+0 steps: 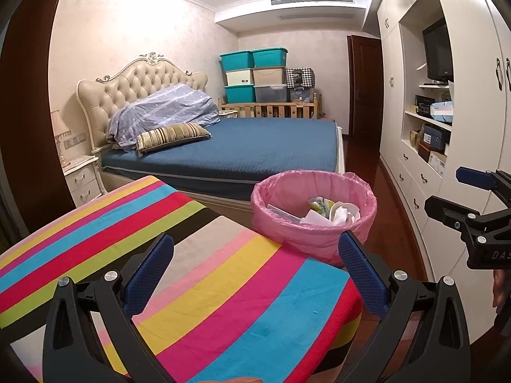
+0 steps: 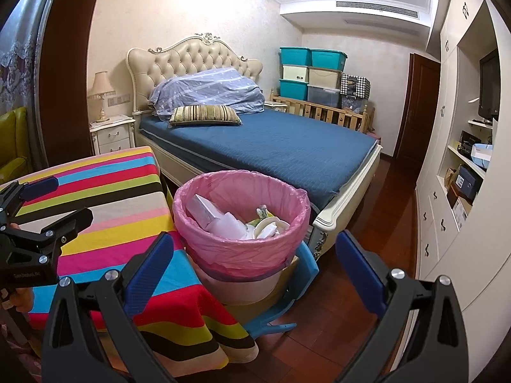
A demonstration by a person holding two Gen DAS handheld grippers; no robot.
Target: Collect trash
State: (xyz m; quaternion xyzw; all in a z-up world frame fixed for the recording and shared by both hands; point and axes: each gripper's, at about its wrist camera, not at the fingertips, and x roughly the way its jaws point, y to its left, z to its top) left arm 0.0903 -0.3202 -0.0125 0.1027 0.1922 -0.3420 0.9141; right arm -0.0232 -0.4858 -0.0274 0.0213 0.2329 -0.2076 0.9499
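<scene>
The left gripper [image 1: 255,274] hangs over the striped tablecloth [image 1: 198,287] with its fingers spread wide and nothing between them. Just past the cloth's right edge stands the pink-lined trash bin [image 2: 239,220], holding white paper trash [image 2: 223,220]. The right gripper [image 2: 255,274] is also spread and empty over bare wooden floor [image 2: 367,210]; its writing is too small to read.

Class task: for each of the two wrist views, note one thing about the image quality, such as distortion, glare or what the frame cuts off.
Left wrist view: fisheye bends the wardrobe into a curve; ceiling glare washes out the top edge; the left gripper stands open and sharp. Right wrist view: dark vignette in the corners; the bin is crisp; the right gripper is open, its arms cut off by the lower edge.
</scene>
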